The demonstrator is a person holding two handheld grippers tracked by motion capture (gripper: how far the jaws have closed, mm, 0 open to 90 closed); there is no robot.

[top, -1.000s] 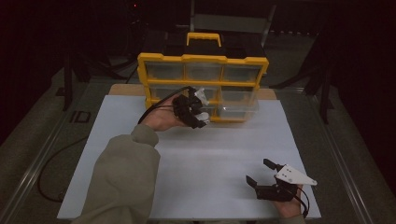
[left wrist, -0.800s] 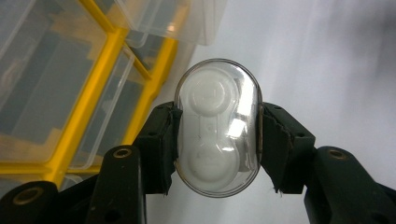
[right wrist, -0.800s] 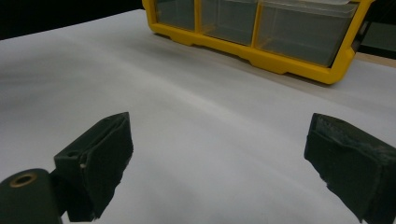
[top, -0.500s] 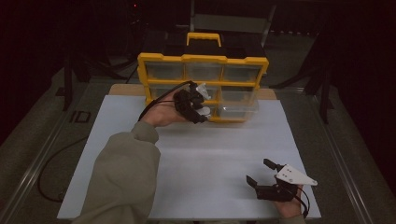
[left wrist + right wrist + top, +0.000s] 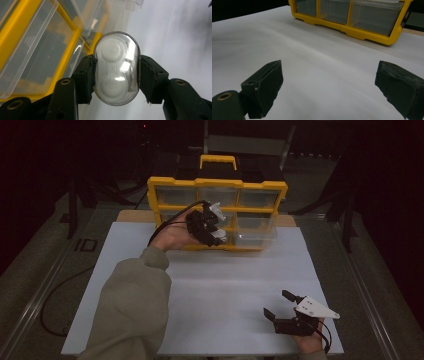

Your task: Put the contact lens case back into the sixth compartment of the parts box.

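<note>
My left gripper point(image 5: 116, 73) is shut on a clear oval capsule point(image 5: 116, 62) with a white moulded insert, held upright between the pads. In the high view the left gripper point(image 5: 216, 224) hovers just in front of the yellow organizer box point(image 5: 218, 184), by its lower middle drawers. A clear drawer point(image 5: 255, 238) at the lower right of the box stands pulled out. Beside the capsule in the left gripper view, the yellow frame point(image 5: 62, 60) and clear drawers lie close by. My right gripper point(image 5: 276, 303) rests open near the table's front right with nothing between its fingers point(image 5: 265, 85).
A white sheet point(image 5: 220, 285) covers the table, bare between the two grippers. The organizer point(image 5: 359, 27) stands upright at the far edge with a yellow handle point(image 5: 218, 160) on top. The person's left sleeve point(image 5: 132, 310) crosses the front left. Dark floor surrounds the table.
My left gripper has edged slightly farther and to the right with the capsule, closer to the organizer's front. The right gripper has stayed put.
</note>
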